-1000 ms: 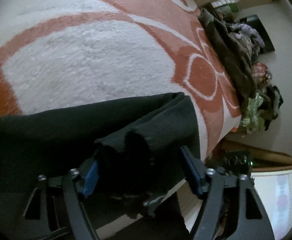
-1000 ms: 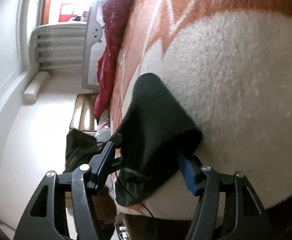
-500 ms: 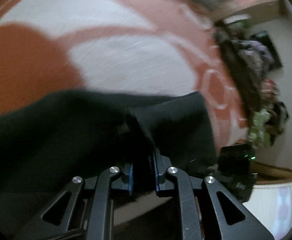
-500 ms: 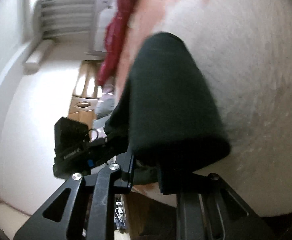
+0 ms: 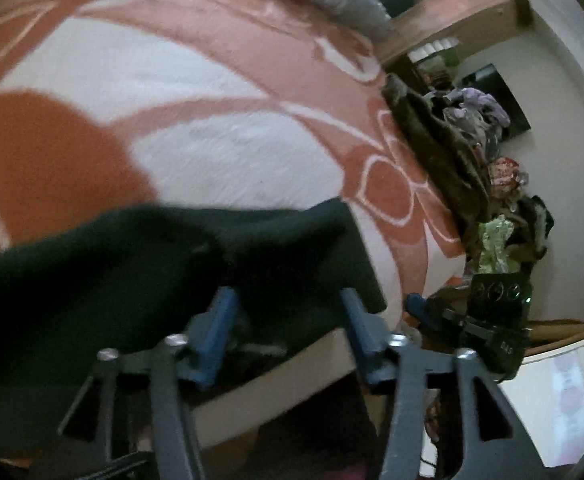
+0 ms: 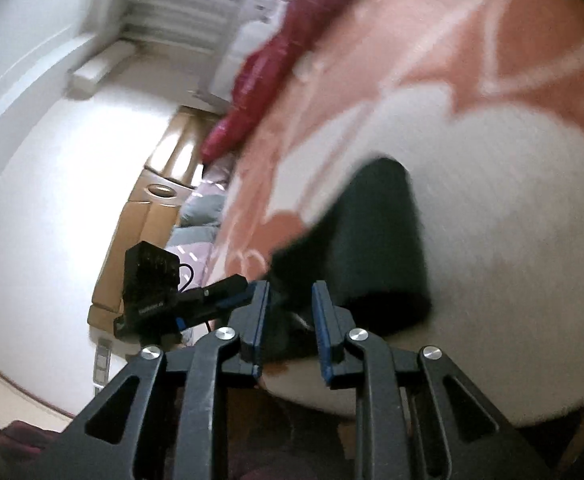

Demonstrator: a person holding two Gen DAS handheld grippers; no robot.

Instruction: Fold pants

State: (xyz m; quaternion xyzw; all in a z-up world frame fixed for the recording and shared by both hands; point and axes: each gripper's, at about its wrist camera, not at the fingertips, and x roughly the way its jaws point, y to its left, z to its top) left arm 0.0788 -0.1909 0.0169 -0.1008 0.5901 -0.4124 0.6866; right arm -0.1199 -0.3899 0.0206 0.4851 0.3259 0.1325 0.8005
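The black pants lie across the near edge of a bed covered by an orange and white blanket. My left gripper is open, its blue-padded jaws apart on either side of a bunch of the black fabric. In the right wrist view a folded end of the pants lies on the blanket. My right gripper has its jaws partly apart with dark fabric between them; a grip on it does not show clearly.
A heap of mixed clothes lies along the bed's far right edge. A red garment lies on the bed's left side. The other gripper's camera unit shows in the left wrist view and in the right wrist view.
Both grippers closed on the pants half a second ago. Now both have opened again, the left wide, the right partly, and pulled back a little. The frames are motion-blurred.
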